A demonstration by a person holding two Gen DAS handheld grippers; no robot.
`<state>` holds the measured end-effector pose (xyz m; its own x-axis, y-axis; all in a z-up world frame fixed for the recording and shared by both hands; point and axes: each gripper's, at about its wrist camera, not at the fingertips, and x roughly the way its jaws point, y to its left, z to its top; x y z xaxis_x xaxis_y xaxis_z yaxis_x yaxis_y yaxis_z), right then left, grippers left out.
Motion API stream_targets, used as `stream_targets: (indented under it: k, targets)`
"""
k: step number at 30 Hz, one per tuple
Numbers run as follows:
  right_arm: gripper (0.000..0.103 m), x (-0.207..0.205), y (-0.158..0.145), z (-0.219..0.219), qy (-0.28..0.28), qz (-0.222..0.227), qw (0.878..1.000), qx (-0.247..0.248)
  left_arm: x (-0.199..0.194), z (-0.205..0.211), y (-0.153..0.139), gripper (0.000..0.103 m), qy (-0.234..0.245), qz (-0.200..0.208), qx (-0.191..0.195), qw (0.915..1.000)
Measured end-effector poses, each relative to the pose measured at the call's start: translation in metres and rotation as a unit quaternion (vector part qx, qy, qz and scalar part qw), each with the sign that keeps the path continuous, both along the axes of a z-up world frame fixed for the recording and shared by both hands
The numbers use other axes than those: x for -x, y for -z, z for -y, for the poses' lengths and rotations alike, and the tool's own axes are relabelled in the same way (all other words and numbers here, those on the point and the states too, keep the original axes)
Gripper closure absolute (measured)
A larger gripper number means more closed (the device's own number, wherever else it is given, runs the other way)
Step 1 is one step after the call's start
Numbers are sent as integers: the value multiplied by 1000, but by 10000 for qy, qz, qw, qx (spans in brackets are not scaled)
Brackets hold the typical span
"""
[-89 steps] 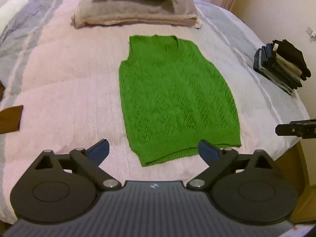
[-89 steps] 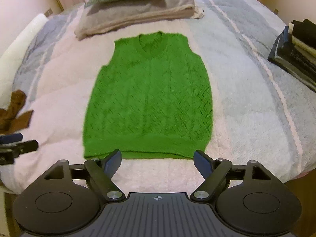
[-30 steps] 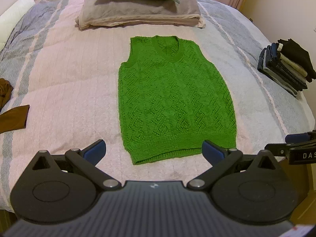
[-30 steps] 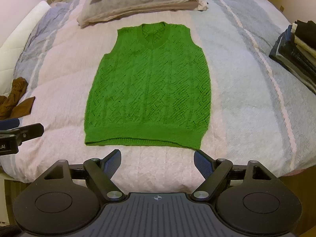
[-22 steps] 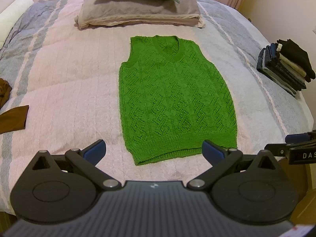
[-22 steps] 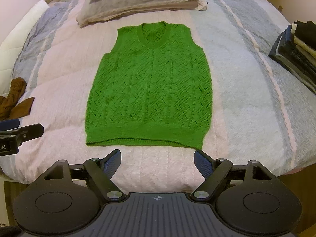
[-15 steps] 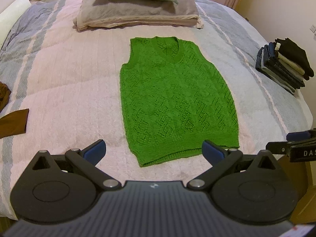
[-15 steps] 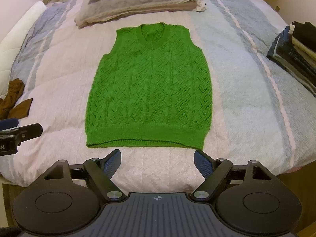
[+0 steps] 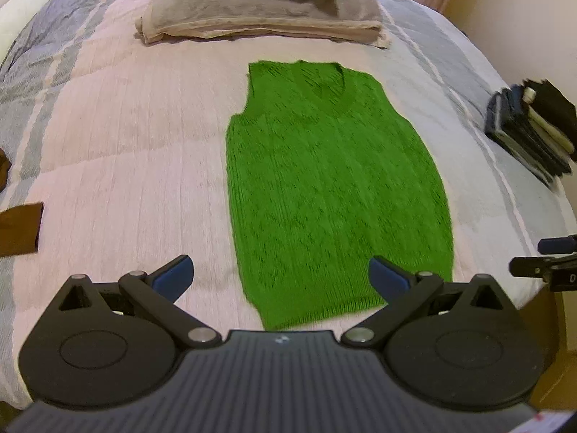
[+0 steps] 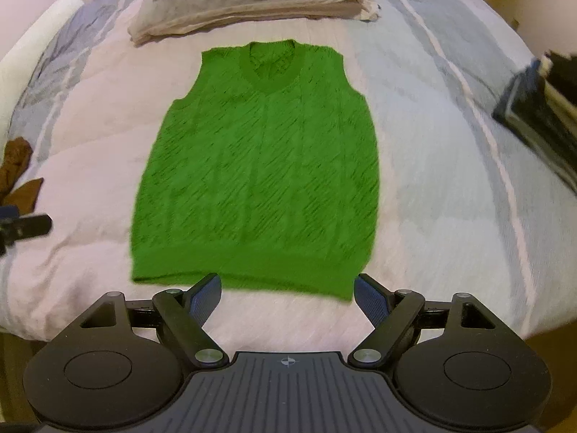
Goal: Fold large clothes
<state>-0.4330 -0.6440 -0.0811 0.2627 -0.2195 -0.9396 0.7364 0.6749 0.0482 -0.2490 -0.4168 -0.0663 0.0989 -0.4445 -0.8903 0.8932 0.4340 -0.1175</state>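
A green knitted sleeveless vest [image 9: 331, 187] [image 10: 259, 166] lies flat on the bed, neck toward the pillows, hem toward me. My left gripper [image 9: 279, 279] is open over the hem's left part, its blue-padded fingers [image 9: 173, 278] spread wide and holding nothing. Just short of the hem, my right gripper [image 10: 286, 294] is open too, fingertips near the hem's middle and right corner. Each view catches the other gripper's tip at its edge: the right gripper [image 9: 548, 263] and the left gripper [image 10: 21, 229].
A pink and grey-blue striped duvet [image 9: 119, 151] covers the bed. Stacked pillows [image 9: 259, 11] [image 10: 245, 0] lie at the head. A pile of folded dark clothes [image 9: 533, 126] [image 10: 537, 115] sits at the right edge. Brown fabric [image 9: 18, 227] [image 10: 16, 169] lies at the left edge.
Both grippers have moved forward and lower toward the vest's hem, which now fills more of each view. Both stay open. The vest has not moved.
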Motion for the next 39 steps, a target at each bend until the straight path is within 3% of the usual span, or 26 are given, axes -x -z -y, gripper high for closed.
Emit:
stream_targets:
  k: [7, 13, 20, 28, 30, 32, 34, 36, 39]
  targets:
    - [25, -22, 22, 124, -1031, -34, 9946, 122, -34, 90, 14, 2, -82, 195, -88, 9997]
    - [25, -54, 36, 217, -1937, 284, 9804, 214, -56, 175, 23, 2, 373, 523, -69, 9979]
    - [25, -92, 64, 281, -2383, 447, 9700, 197, -99, 261, 60, 7, 1171, 879, -68, 9892]
    - [26, -137, 105, 328, -2750, 583, 9596, 115, -160, 342, 114, 23, 2195, 724, 14, 9729]
    - [32, -151, 119, 341, -2880, 533, 9561, 122, -169, 364, 128, 23, 2447, 822, -5, 9661]
    - [46, -168, 136, 357, -2987, 534, 9528, 70, -178, 384, 142, 25, 2663, 856, -1, 9601]
    - [53, -181, 149, 372, -3059, 524, 9505, 109, -187, 403, 158, 31, 2799, 893, -31, 9559]
    - [56, -194, 160, 389, -3184, 505, 9463, 242, -198, 419, 175, 34, 2845, 868, -113, 9547]
    - [58, -213, 176, 417, -3250, 538, 9437, 304, -211, 433, 194, 47, 2933, 709, -227, 9531]
